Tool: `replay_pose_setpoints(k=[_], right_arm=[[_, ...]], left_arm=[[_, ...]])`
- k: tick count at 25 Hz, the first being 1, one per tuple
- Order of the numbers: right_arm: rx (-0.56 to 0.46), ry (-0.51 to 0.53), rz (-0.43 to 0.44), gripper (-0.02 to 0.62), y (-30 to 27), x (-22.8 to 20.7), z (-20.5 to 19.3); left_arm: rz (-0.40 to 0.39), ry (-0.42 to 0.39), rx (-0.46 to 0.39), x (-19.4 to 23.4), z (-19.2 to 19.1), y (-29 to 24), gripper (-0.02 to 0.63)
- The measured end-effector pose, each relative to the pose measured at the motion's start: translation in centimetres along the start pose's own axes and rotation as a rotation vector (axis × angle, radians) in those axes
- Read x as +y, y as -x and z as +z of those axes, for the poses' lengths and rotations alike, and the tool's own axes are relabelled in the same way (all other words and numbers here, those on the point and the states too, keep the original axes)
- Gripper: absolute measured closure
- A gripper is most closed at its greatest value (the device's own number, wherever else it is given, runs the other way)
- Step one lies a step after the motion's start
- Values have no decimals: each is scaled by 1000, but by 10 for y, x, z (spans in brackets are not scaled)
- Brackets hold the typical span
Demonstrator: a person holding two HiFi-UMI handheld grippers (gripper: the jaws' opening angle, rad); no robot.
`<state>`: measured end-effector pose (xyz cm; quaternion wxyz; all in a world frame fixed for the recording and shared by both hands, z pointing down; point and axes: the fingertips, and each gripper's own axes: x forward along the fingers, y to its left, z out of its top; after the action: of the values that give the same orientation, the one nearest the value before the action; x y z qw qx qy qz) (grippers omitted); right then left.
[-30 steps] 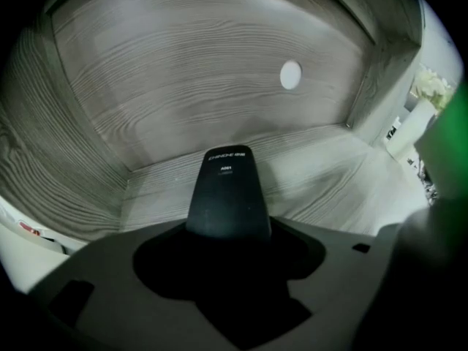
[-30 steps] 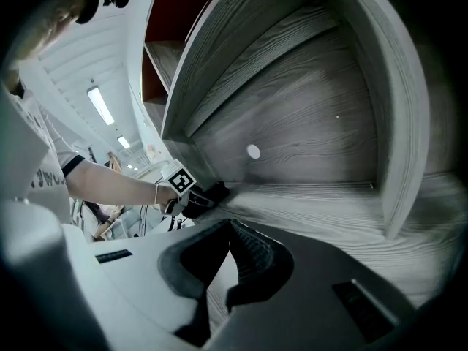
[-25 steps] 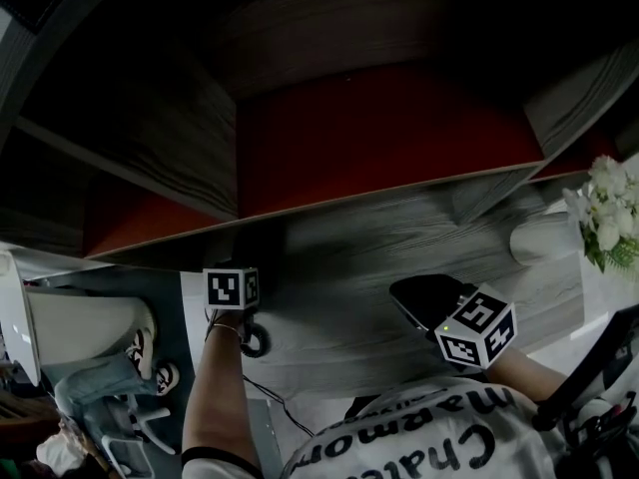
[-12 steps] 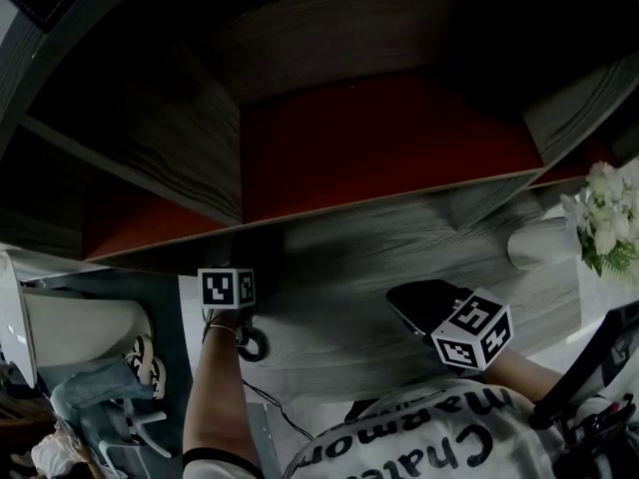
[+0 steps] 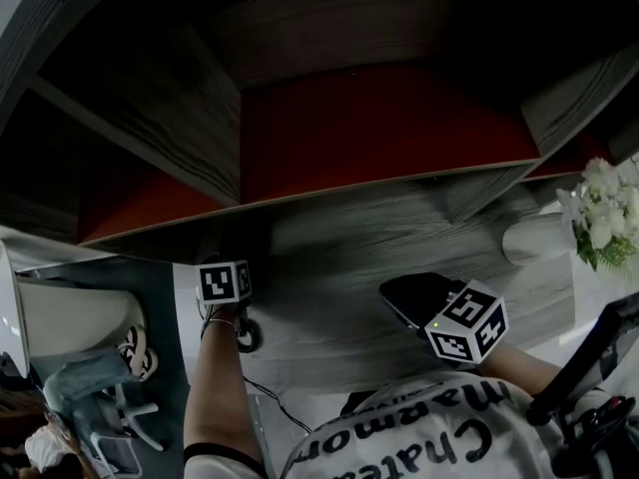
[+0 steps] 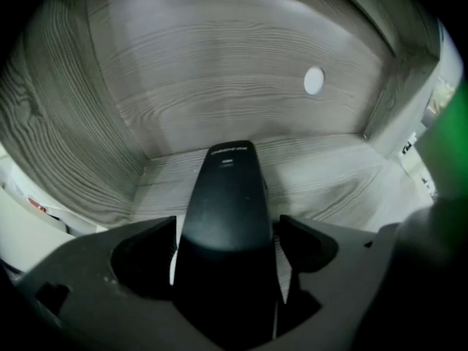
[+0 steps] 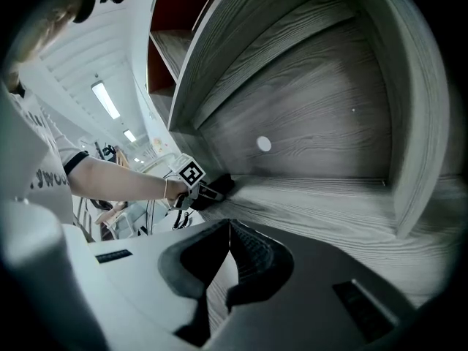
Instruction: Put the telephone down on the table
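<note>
The black telephone [image 6: 227,196] lies lengthwise between the jaws of the left gripper [image 6: 228,240], its far end down on the grey wood-grain table [image 6: 329,178] and pointing at the upright back panel [image 6: 219,64] just beyond it. Those jaws have just been opening. We see them standing wide on either side of the telephone, with thin slivers of light between each pad and the telephone's flanks, so they frame it without pressing on it. Above and to the right of the telephone, a small white round spot [image 6: 314,80] sits on the back panel. From the right gripper view we see the telephone [image 7: 217,186] as a dark shape low on the table, touching the front of the left gripper [image 7: 205,190], whose marker cube sits just behind it at the end of a bare forearm [image 7: 110,178]. The right gripper [image 7: 229,229] is well apart from the telephone, farther along the table, with its jaws closed together and nothing between them. In the head view, a red shelf back [image 5: 379,128] is above the telephone, and white flowers [image 5: 609,213] stand far off to its right, beyond the right gripper [image 5: 404,297].
</note>
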<state>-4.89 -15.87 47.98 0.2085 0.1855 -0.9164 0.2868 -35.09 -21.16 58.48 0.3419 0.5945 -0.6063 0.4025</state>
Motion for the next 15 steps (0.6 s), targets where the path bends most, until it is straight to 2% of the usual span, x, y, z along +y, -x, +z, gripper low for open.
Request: replay_pose_setpoints(k=[2,5,7,11,15], right_arm=[[3,4,5,583,1,1,-1],[6,7,9,583,4,2,-3],[9,11,7,583,5,2,-3],[11,19,7,583,6,2,-1],[20,29,23,583,4,7,-2]], left_arm=[[35,-19,-19,0,1,2,187],[128,-90,-63,0,0,8,181],[157,-119,-97,0,4,11,181],[194,-117,-125,2,0,13,178],[293,-202,-172,3,-10,14,179]])
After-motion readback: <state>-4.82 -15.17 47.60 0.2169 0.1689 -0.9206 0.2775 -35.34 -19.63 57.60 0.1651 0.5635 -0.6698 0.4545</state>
